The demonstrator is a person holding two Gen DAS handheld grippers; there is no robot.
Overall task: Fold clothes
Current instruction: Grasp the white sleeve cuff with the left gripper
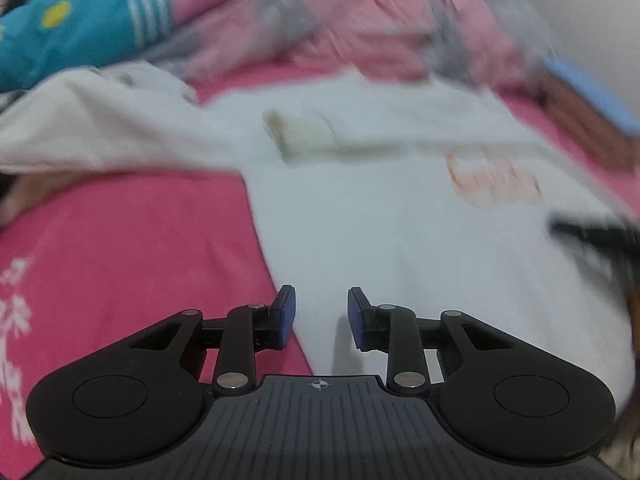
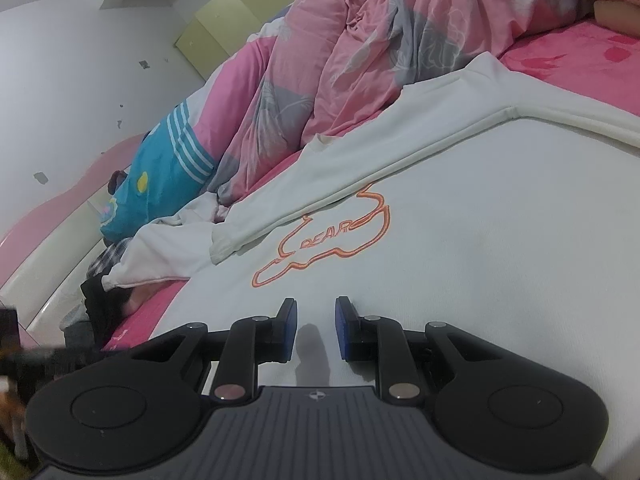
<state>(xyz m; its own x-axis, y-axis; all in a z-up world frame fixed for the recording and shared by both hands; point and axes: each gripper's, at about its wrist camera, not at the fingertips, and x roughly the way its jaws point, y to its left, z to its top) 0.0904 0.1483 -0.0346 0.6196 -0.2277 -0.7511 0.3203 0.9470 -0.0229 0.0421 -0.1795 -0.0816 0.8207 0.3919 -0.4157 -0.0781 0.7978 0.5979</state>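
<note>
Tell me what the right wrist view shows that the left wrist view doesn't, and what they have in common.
Only the right wrist view shows the white wall, the pale cabinet, and the orange outline logo sharply enough to read. Only the left wrist view shows the white pattern on the pink bedsheet, though it is blurred. Both show the white sweatshirt spread on the bed, one sleeve folded across it, the pink quilt, a blue garment, and each gripper's own jaws apart with nothing between.

A white cotton sweatshirt [image 2: 460, 264] bears an orange outlined emblem [image 2: 324, 236]. The plush bed sheet [image 1: 132, 248] is hot pink; the rumpled quilt [image 2: 360, 52] pink with grey leaves, a teal white-striped garment [image 2: 160, 176] at its nine o'clock.
</note>
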